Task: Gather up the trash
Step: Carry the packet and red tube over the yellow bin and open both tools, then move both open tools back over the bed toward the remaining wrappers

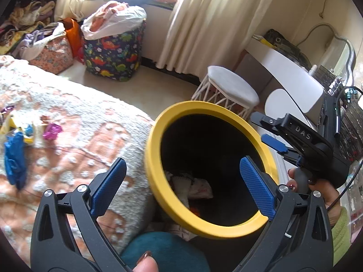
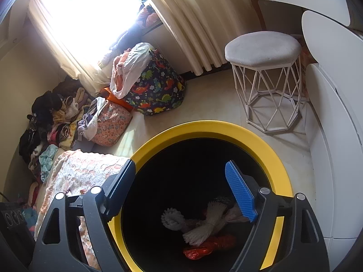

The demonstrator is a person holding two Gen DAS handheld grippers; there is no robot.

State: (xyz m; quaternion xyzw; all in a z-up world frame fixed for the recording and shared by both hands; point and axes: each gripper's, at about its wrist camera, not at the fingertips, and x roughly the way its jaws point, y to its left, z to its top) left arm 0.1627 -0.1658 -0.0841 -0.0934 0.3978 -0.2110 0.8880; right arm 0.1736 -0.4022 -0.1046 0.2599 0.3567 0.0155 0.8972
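Yellow-rimmed black bin (image 1: 156,136) stands beside the bed (image 1: 74,117), its mouth open toward both cameras.

Left hand-held gripper (image 1: 182,187): pitched downward, blue pads spread wide apart, nothing between them. One finger (image 1: 109,185) sits over the bed's blanket, the other (image 1: 257,188) over the bin's opening. A fingertip (image 1: 146,264) shows at the bottom edge of the left wrist view.

Right hand-held gripper (image 2: 181,190): also pitched downward, directly above the bin (image 2: 261,145) mouth, jaws spread apart and empty. In the left wrist view this gripper (image 1: 272,133) reaches in from the right over the bin's far rim, with the person's right hand (image 1: 317,188) wrapped round its grip and a green sleeve (image 1: 340,231) below it.

Trash inside the bin: white foam netting (image 2: 204,224), a red plastic wrapper (image 2: 204,248) and pale crumpled scraps lie on the bottom.

Trash on the bed, at the left in the left wrist view: a blue glove (image 1: 14,158), a purple foil wrapper (image 1: 52,131) and yellow packaging (image 1: 9,124), all well apart from both grippers.

Surroundings: white wire-frame stool (image 2: 265,79) on the floor beyond the bin; dinosaur-print laundry bag (image 2: 156,86) under the curtained window.
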